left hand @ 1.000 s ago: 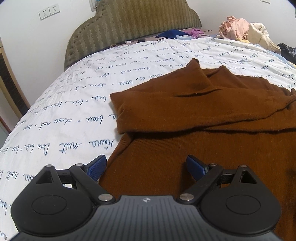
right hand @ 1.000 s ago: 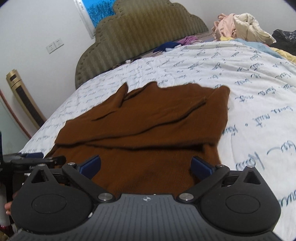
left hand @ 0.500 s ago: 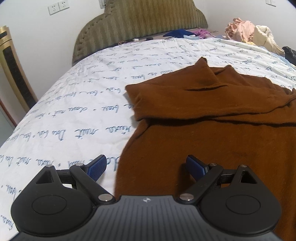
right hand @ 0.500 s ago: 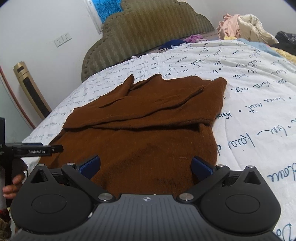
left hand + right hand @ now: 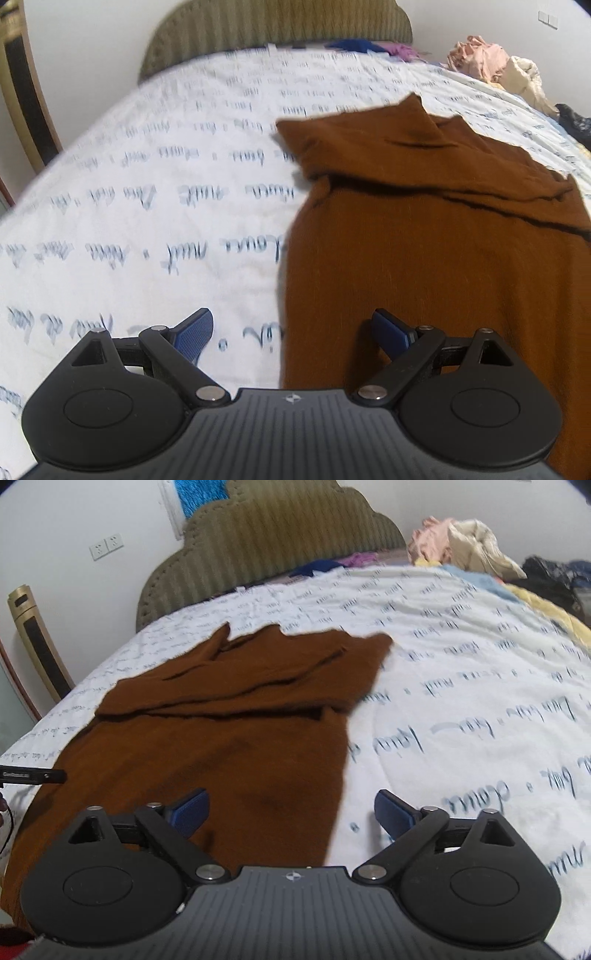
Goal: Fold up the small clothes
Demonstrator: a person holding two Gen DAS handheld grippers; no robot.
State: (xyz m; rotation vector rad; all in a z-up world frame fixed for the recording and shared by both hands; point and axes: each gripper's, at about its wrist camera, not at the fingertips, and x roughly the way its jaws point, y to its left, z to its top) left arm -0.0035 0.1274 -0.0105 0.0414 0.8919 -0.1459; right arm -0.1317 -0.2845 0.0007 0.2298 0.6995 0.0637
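Note:
A brown knit sweater (image 5: 436, 236) lies flat on the white bedsheet with blue script (image 5: 147, 206), its sleeves folded across the upper part. My left gripper (image 5: 291, 332) is open and empty, straddling the sweater's left edge near the hem. In the right wrist view the sweater (image 5: 221, 731) lies the same way, and my right gripper (image 5: 291, 810) is open and empty, straddling its right edge near the hem. The tip of the left gripper (image 5: 33, 775) shows at the far left of that view.
A padded olive headboard (image 5: 273, 550) stands at the far end of the bed. A pile of pink and cream clothes (image 5: 458, 542) and dark garments (image 5: 554, 576) lie at the far right. A gold-trimmed fan or heater (image 5: 37, 646) stands left of the bed.
Both grippers have pulled back toward the sweater's hem and spread outward; the left now straddles the left edge, the right the right edge. Both stayed open.

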